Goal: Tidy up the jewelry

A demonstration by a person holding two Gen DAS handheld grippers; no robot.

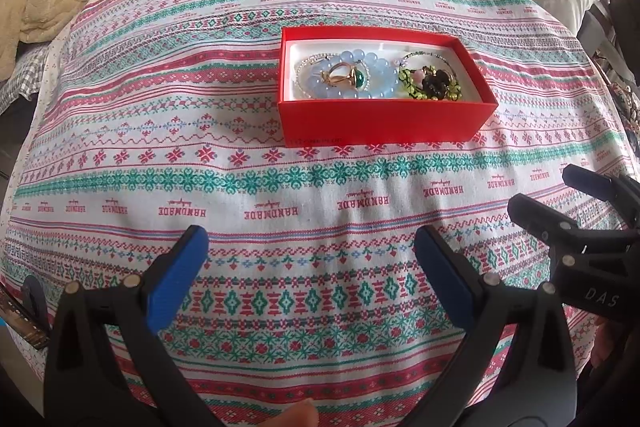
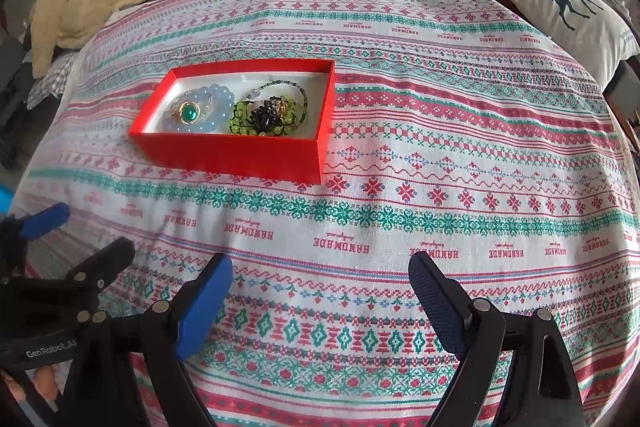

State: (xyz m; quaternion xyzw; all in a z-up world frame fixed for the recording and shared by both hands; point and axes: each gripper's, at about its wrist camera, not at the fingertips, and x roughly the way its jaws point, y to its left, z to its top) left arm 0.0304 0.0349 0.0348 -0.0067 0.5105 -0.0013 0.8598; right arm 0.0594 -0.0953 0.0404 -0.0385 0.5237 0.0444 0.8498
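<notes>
Grippers both empty: my left gripper (image 1: 308, 279) and right gripper (image 2: 320, 301) stand with jaws wide apart above the patterned cloth (image 1: 280, 187). Red box (image 1: 380, 123) lies well ahead of both, holding blue beads (image 1: 348, 71), a green-stoned ring (image 2: 188, 113) and green beads (image 2: 240, 119).

Open red box (image 1: 384, 121), white-lined, flat on patterned cloth. Inside, at one end: pale blue bead bracelet (image 1: 352, 73) ringing a gold ring (image 1: 347, 74) with green stone. At the other end: green bead strand (image 1: 424, 83) tangled around dark beads (image 1: 434, 83).
</notes>
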